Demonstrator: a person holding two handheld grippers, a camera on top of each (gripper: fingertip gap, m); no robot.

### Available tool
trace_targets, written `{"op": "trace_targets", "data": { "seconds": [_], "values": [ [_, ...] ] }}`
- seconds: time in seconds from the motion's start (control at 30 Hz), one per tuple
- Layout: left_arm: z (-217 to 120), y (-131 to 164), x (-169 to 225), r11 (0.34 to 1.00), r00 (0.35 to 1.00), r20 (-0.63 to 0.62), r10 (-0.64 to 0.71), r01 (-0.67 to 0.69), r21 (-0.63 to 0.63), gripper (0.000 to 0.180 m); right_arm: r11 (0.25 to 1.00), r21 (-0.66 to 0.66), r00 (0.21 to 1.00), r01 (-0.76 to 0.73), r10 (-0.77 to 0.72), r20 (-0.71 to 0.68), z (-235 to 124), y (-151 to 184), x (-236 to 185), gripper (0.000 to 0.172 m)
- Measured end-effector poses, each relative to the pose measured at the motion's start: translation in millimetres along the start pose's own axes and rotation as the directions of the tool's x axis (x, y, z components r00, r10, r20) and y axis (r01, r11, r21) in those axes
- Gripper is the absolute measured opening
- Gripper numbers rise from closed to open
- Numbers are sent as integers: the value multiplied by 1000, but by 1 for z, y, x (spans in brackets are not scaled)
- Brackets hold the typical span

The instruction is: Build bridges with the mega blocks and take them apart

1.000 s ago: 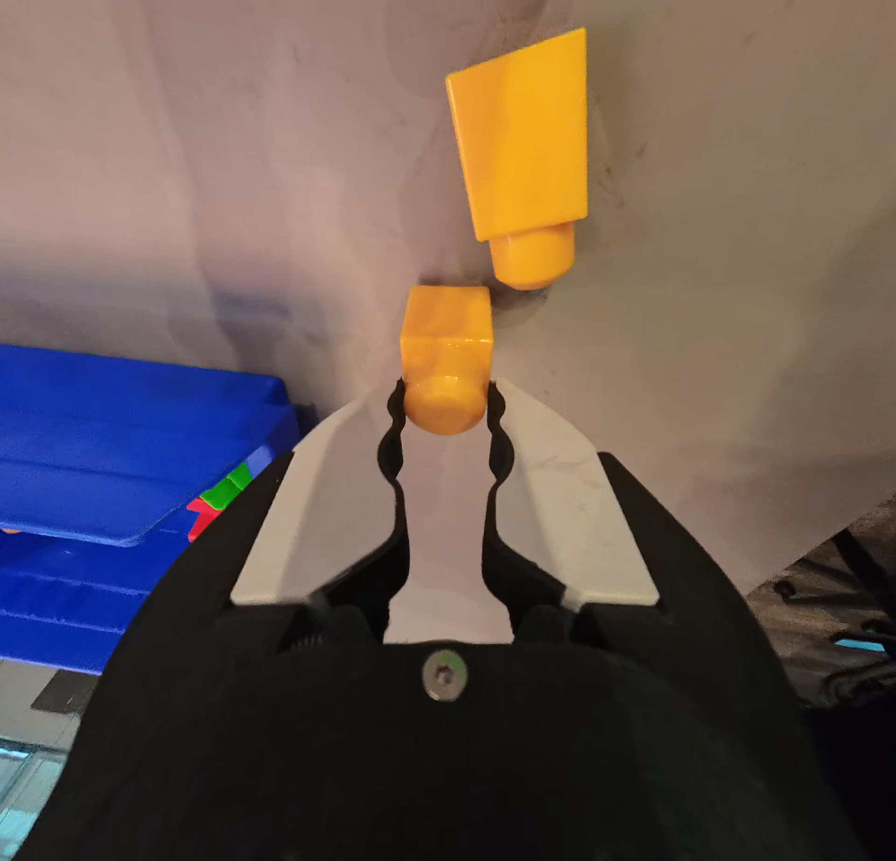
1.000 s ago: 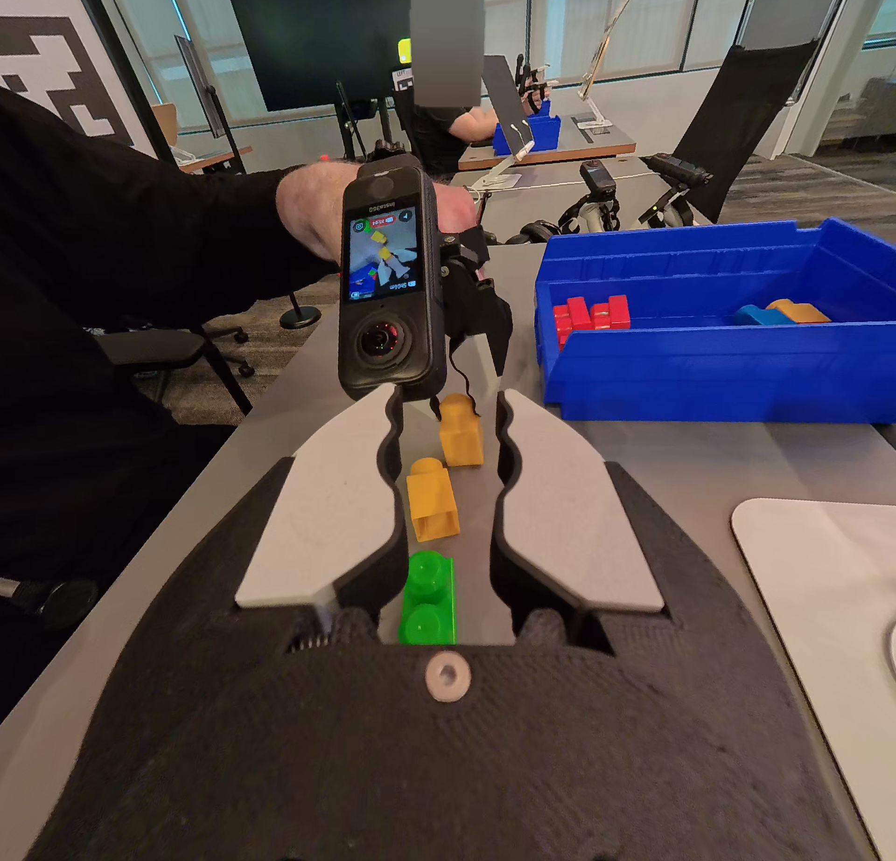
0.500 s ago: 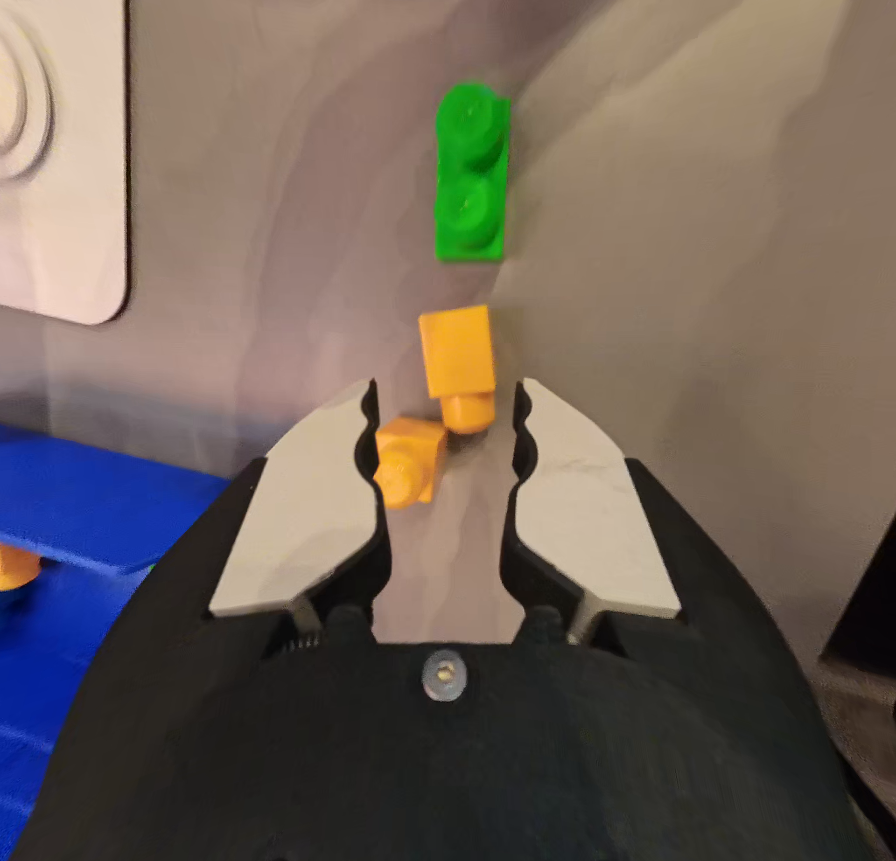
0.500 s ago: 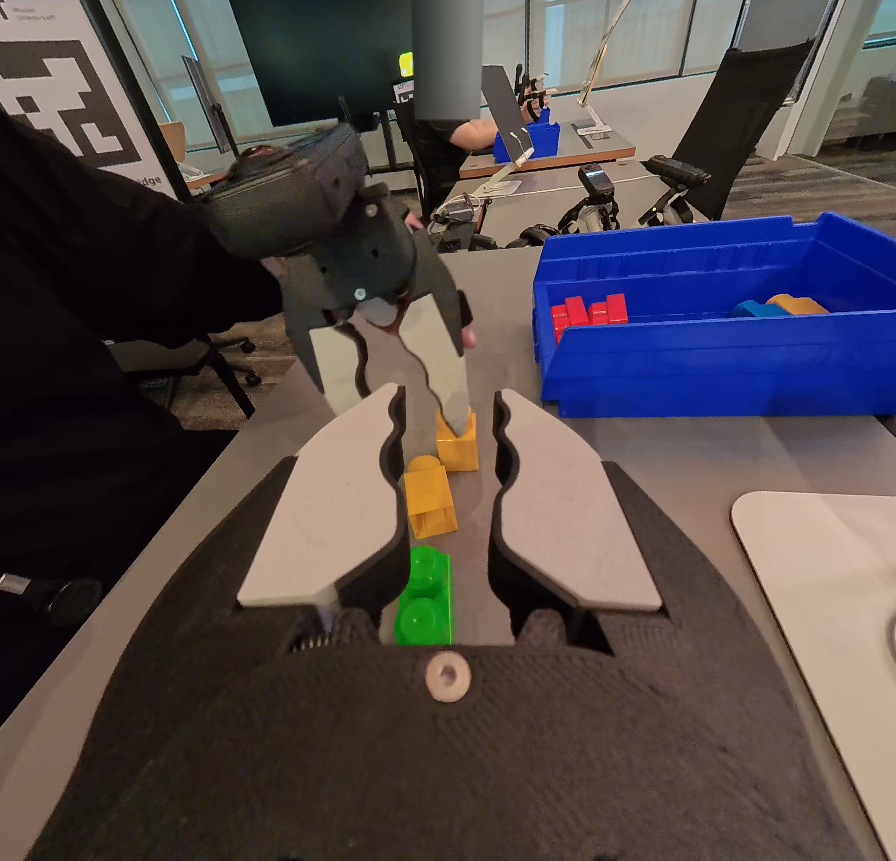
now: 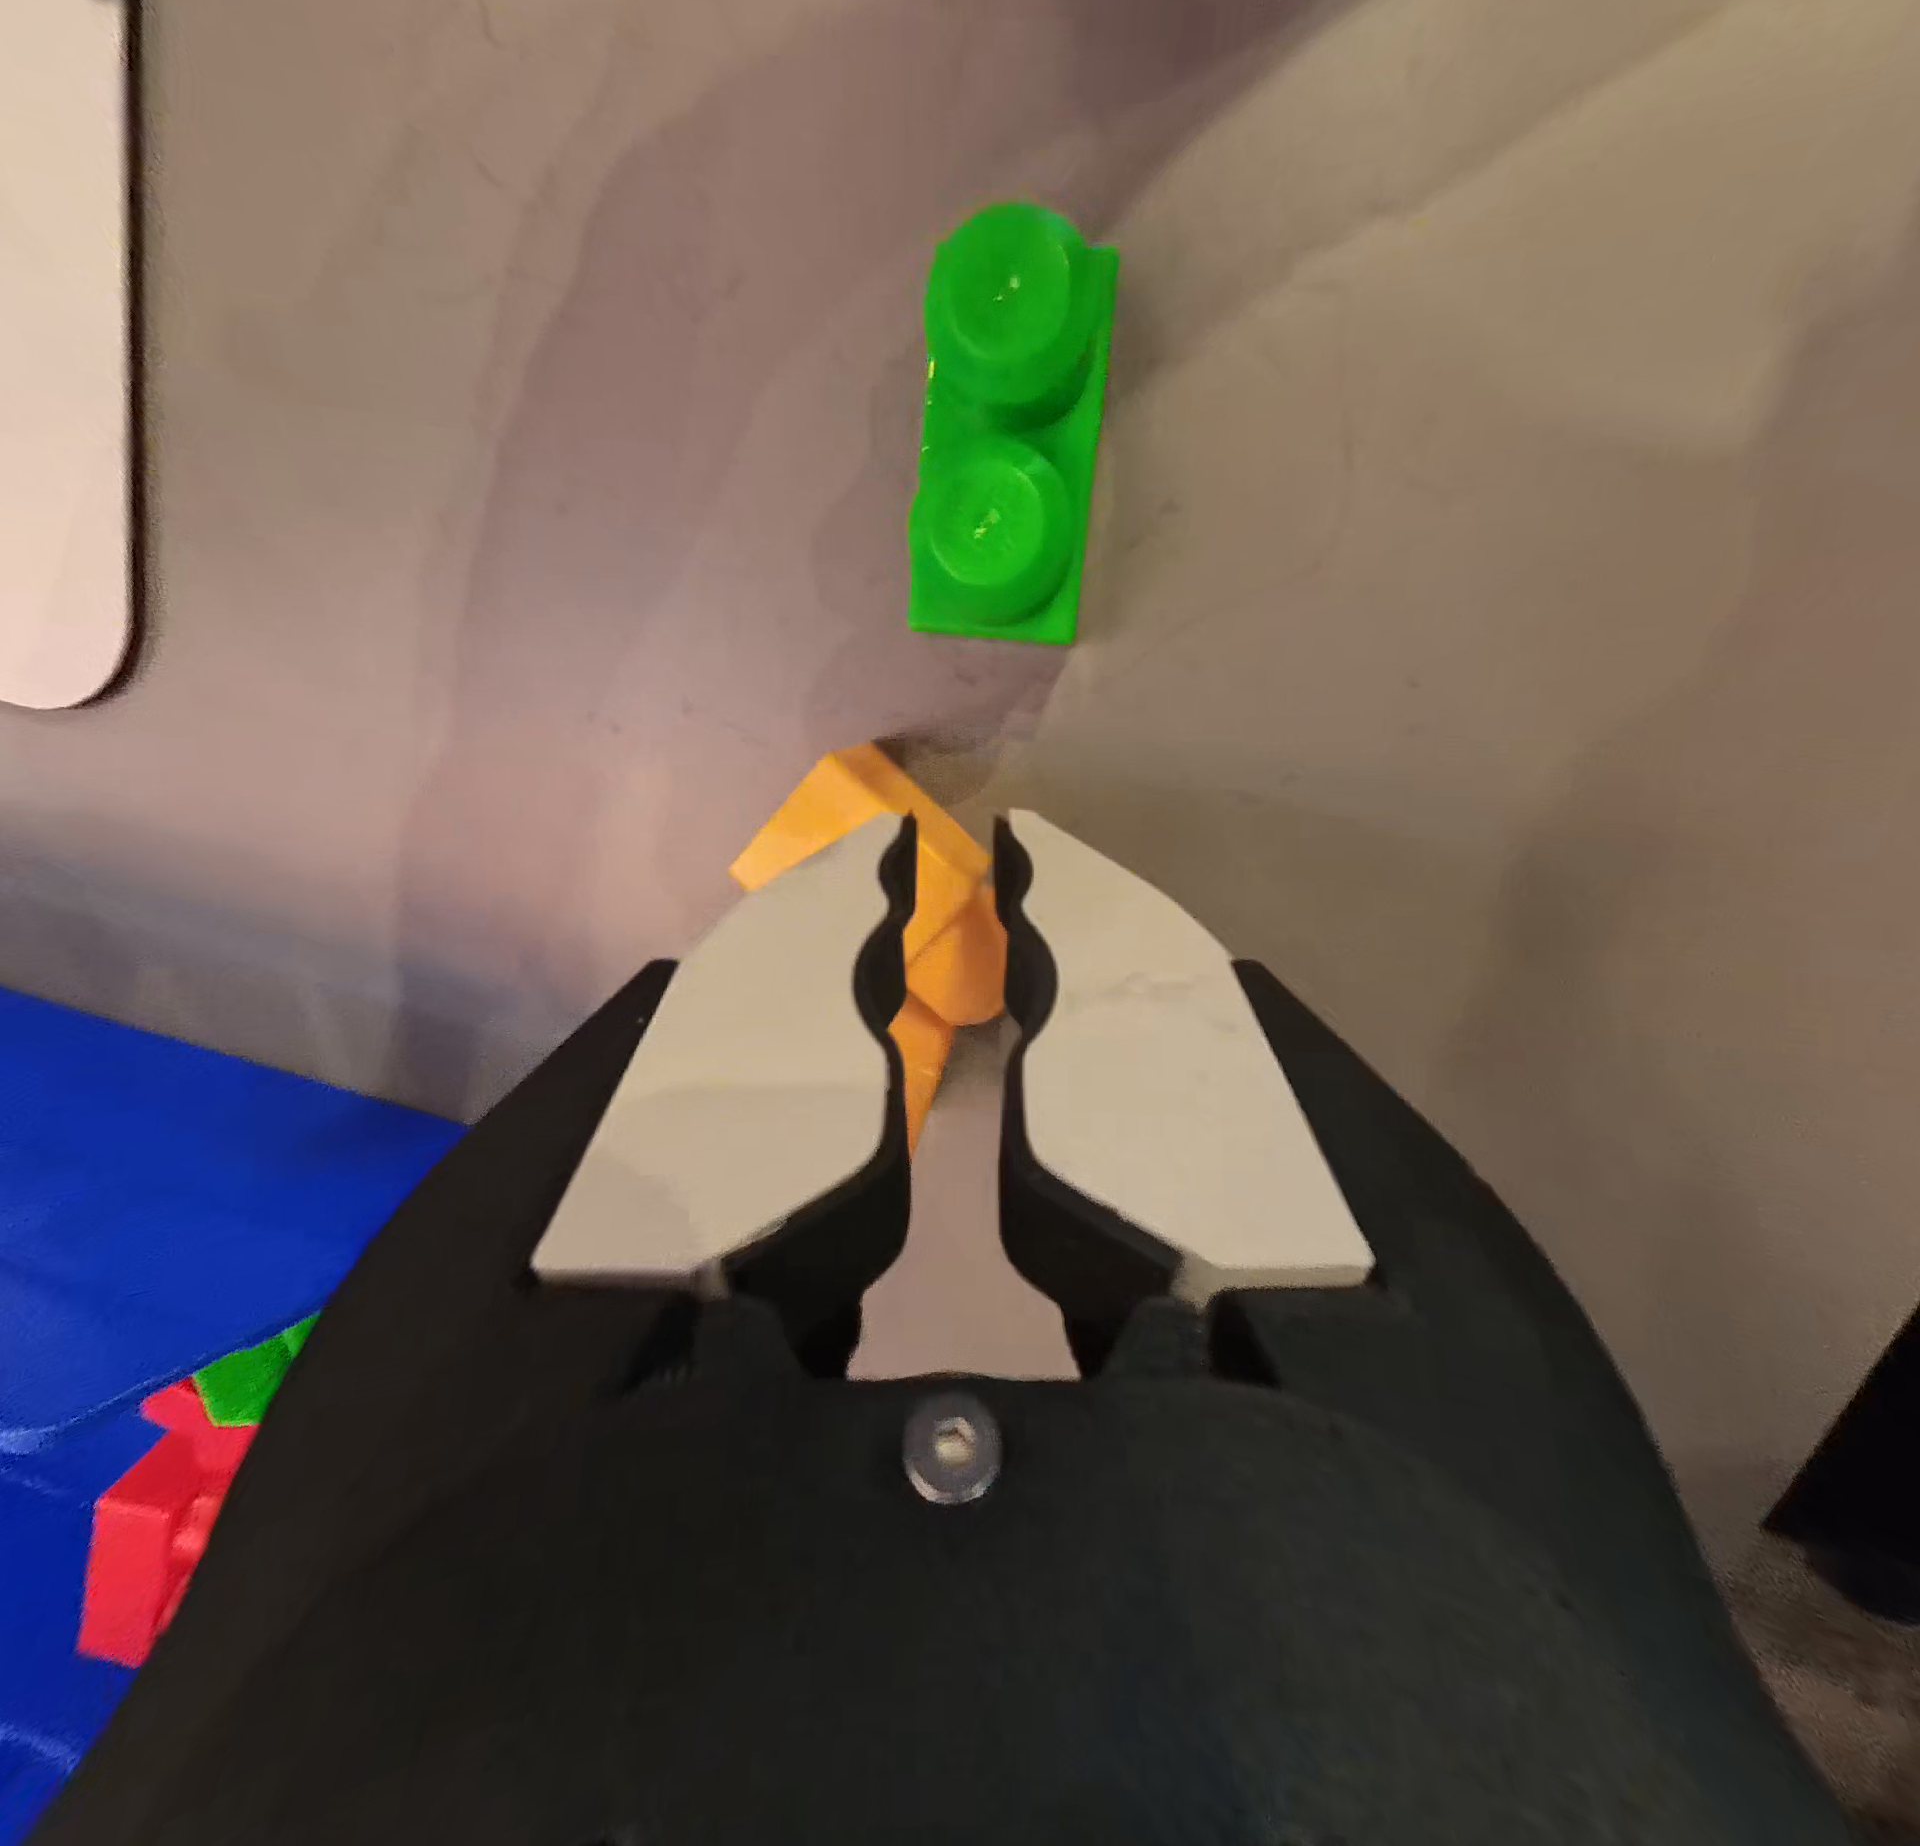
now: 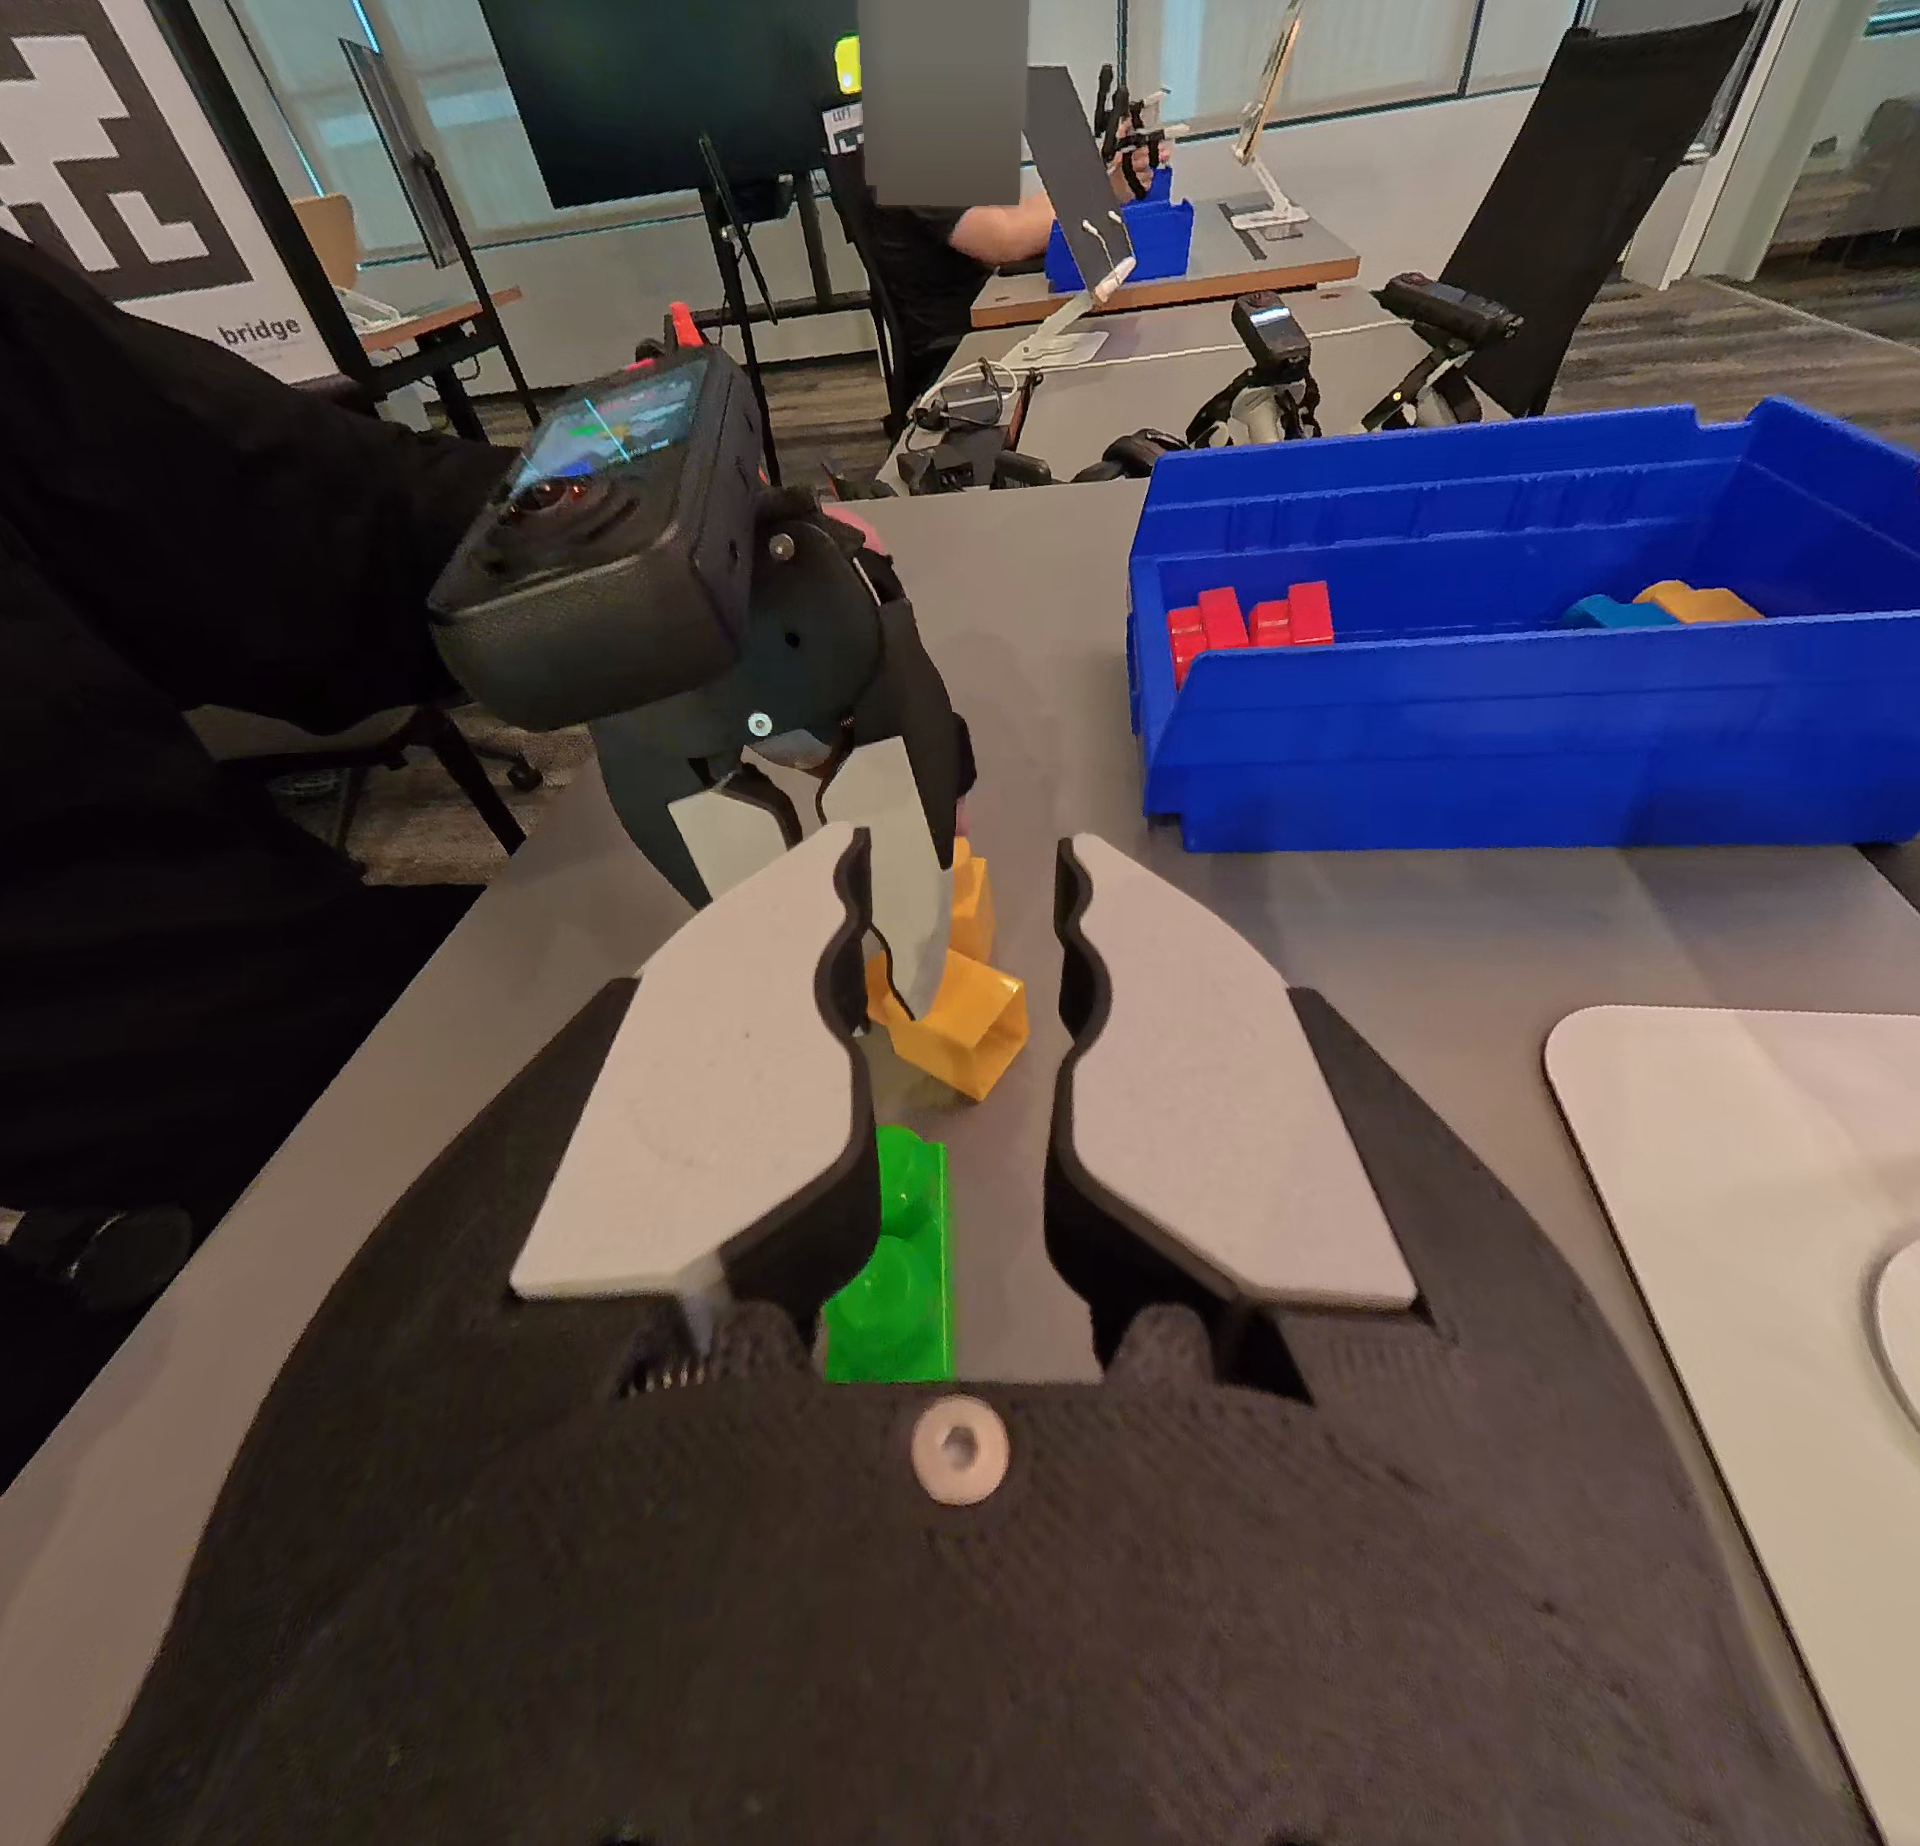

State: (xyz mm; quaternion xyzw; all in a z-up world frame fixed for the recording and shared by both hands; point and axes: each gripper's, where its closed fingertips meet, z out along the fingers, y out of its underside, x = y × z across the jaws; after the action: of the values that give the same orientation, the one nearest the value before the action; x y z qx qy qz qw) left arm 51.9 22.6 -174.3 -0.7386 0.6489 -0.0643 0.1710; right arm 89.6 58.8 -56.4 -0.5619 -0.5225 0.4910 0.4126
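No bridge is yet seen standing: the left gripper (image 5: 954,830) is closed on a tilted orange block (image 6: 961,1033) beside a second orange block (image 6: 975,903), the green two-stud block (image 6: 899,1277) lies loose nearby, and the right gripper (image 6: 956,851) is held open, empty.
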Motion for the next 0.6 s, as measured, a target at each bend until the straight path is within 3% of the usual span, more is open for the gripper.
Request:
{"op": "trace_targets", "data": {
  "seconds": [0.1, 0.17, 0.47, 0.6],
  "values": [
    [-3, 5, -10, 999, 996, 87, -3, 8, -47, 44, 1000, -11, 1000, 3, -3, 2, 0, 2, 0, 33],
    [-8, 1, -7, 999, 997, 60, -48, 49, -11, 53, 1000, -10, 1000, 5, -5, 3, 0, 2, 0, 33],
    [10, 11, -24, 981, 983, 106, -152, 163, -105, 61, 1000, -12, 1000, 7, -7, 8, 0, 2, -1, 31],
    [9, 11, -27, 980, 980, 108, -169, 179, -91, 59, 1000, -11, 1000, 9, -9, 8, -2, 2, 0, 31]
  ]
}}
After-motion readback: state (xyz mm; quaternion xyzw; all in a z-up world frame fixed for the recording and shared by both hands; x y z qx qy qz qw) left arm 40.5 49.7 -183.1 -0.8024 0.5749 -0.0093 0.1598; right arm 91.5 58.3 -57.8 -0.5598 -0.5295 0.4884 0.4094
